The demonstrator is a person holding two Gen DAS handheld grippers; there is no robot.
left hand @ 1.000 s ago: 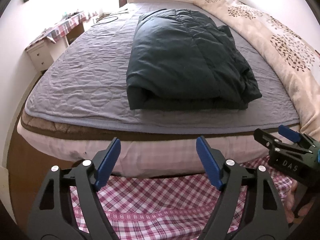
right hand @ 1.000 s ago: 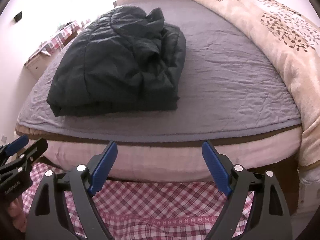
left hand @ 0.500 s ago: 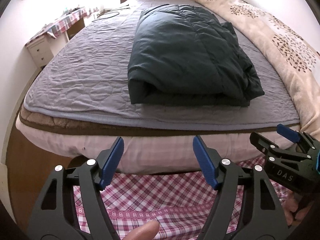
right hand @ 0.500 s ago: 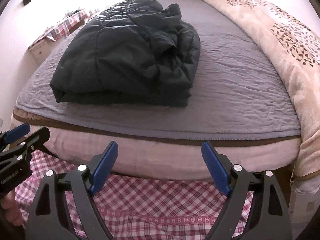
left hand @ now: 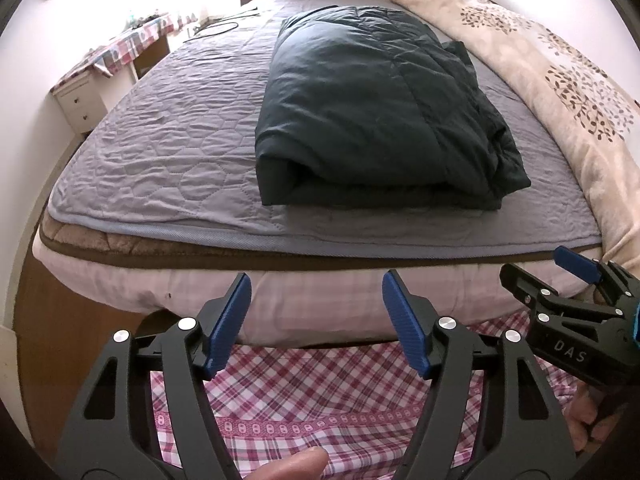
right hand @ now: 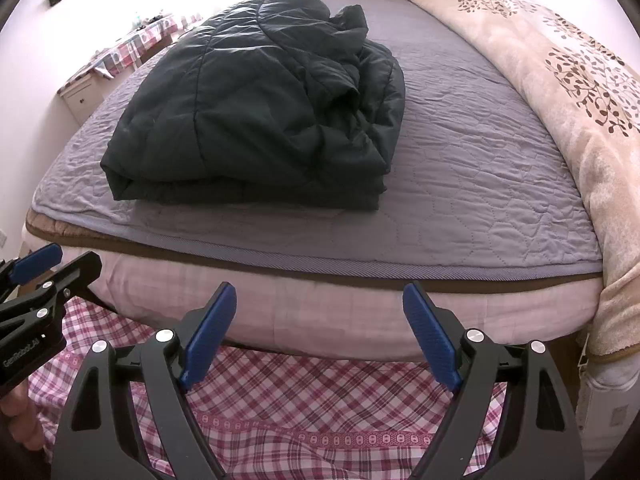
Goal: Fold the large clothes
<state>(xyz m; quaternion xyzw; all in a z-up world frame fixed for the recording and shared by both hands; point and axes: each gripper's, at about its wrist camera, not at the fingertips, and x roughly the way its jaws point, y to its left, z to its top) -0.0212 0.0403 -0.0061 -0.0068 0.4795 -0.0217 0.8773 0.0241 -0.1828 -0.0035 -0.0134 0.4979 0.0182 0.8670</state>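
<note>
Both grippers hang angled down off the bed's foot, short of the folded jacket (left hand: 376, 120): left gripper (left hand: 316, 320) jaws just narrowing on nothing, right gripper (right hand: 320, 332) wide and empty.

Daylight from the upper left of both views blows out the wall (left hand: 36, 32) there, focus is sharp, and fisheye bending darkens the corners.

Pretty clearly somebody's home bedroom: a big bed with a grey quilted hexagon-stitched mattress cover (left hand: 168, 152) fills the view. Beige leaf-print fleece blanket (left hand: 560, 80) at 2 o'clock, small white drawer unit under a checked cloth (left hand: 80, 96) at 10 o'clock.
</note>
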